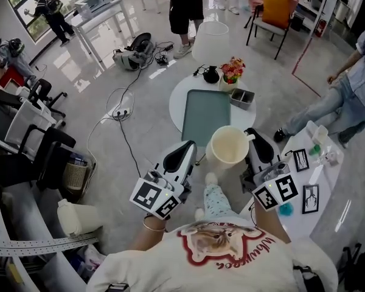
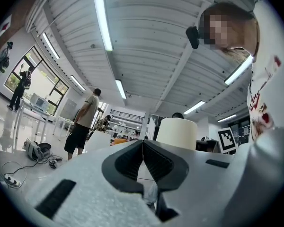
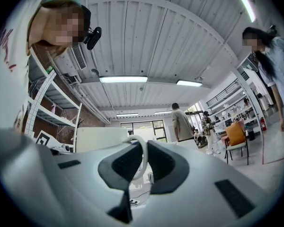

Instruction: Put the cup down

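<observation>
Centre of head view, right gripper (image 1: 252, 136) holds cream cup (image 1: 229, 146), its own view shows jaws pinching the handle (image 3: 143, 156), left gripper (image 1: 186, 148) closed, empty.

Cream cup (image 1: 229, 145), upright, empty, handle pinched in jaws of right gripper (image 1: 251, 136)

Cream T-shirt (image 1: 274, 261), red print. White left gripper (image 1: 187, 146) and right gripper (image 1: 253, 134): black fingers (image 2: 125, 162), 1 checkered marker cube (image 1: 153, 198) each.
</observation>
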`<state>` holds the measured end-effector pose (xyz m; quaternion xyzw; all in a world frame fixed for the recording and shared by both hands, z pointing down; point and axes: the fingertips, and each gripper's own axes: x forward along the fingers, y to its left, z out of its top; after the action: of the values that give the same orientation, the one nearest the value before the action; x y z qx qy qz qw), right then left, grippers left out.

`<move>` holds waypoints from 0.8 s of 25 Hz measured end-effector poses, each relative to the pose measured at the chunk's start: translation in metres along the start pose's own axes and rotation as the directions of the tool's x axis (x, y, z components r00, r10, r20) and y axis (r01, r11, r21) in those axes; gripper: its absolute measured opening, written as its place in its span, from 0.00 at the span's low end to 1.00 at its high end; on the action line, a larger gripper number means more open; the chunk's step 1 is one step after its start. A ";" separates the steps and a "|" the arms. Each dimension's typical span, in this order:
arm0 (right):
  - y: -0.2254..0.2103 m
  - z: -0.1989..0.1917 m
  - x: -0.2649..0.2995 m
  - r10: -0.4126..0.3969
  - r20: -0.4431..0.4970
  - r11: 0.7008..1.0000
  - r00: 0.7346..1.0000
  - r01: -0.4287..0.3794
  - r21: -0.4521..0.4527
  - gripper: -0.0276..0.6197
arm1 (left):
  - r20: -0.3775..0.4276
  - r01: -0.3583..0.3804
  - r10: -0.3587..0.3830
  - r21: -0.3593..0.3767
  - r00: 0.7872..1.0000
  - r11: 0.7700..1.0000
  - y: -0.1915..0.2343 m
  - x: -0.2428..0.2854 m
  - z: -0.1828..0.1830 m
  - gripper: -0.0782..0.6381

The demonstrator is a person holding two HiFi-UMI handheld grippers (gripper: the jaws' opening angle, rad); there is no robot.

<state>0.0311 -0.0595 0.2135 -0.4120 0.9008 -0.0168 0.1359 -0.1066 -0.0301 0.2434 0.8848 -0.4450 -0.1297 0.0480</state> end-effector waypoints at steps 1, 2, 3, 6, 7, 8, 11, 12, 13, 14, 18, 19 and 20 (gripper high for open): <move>-0.001 -0.001 0.005 0.003 0.001 1.000 1.000 -0.003 0.001 0.12 | -0.001 -0.001 0.001 0.001 1.000 1.000 0.004 0.003 0.000 0.13; -0.003 -0.002 0.010 0.006 0.001 1.000 1.000 -0.006 0.002 0.12 | -0.002 -0.003 0.003 0.001 1.000 1.000 0.009 0.006 0.000 0.13; -0.005 -0.003 0.016 0.009 0.001 1.000 1.000 -0.009 0.003 0.12 | -0.002 -0.004 0.004 0.001 1.000 1.000 0.014 0.010 0.000 0.13; -0.018 -0.005 0.036 0.011 0.004 1.000 1.000 -0.011 0.005 0.12 | 0.000 -0.007 0.007 0.005 1.000 1.000 0.031 0.026 0.001 0.13; -0.023 -0.006 0.044 0.011 0.005 1.000 1.000 -0.011 0.007 0.12 | -0.001 -0.009 0.009 0.006 1.000 1.000 0.037 0.032 0.001 0.13; -0.028 -0.008 0.051 0.012 0.004 1.000 1.000 -0.012 0.008 0.12 | -0.001 -0.010 0.010 0.006 1.000 1.000 0.044 0.038 0.001 0.13; -0.045 -0.011 0.074 0.015 -0.002 1.000 1.000 -0.015 0.009 0.12 | 0.000 -0.018 0.018 0.003 1.000 1.000 0.063 0.059 0.002 0.13; -0.051 -0.011 0.083 0.015 -0.004 1.000 1.000 -0.015 0.010 0.12 | 0.001 -0.022 0.022 0.001 1.000 1.000 0.070 0.067 0.003 0.13; -0.057 -0.011 0.091 0.016 -0.005 1.000 1.000 -0.016 0.011 0.12 | 0.003 -0.025 0.025 0.000 1.000 1.000 0.077 0.075 0.004 0.13; -0.063 -0.011 0.099 0.018 -0.007 1.000 1.000 -0.018 0.011 0.12 | 0.004 -0.027 0.027 -0.001 1.000 1.000 0.083 0.083 0.005 0.13; -0.091 -0.010 0.131 0.028 -0.008 1.000 1.000 -0.028 0.008 0.12 | 0.013 -0.030 0.030 0.008 0.999 1.000 0.105 0.119 0.011 0.13; -0.098 -0.009 0.138 0.030 -0.006 1.000 1.000 -0.030 0.006 0.12 | 0.016 -0.030 0.030 0.009 0.999 0.999 0.110 0.128 0.012 0.13; -0.106 -0.008 0.145 0.032 -0.004 0.999 0.999 -0.032 0.003 0.12 | 0.020 -0.031 0.031 0.010 0.999 0.999 0.115 0.137 0.013 0.13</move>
<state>0.0168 -0.2383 0.2025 -0.3973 0.9076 -0.0169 0.1348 -0.1212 -0.2077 0.2282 0.8767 -0.4598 -0.1354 0.0409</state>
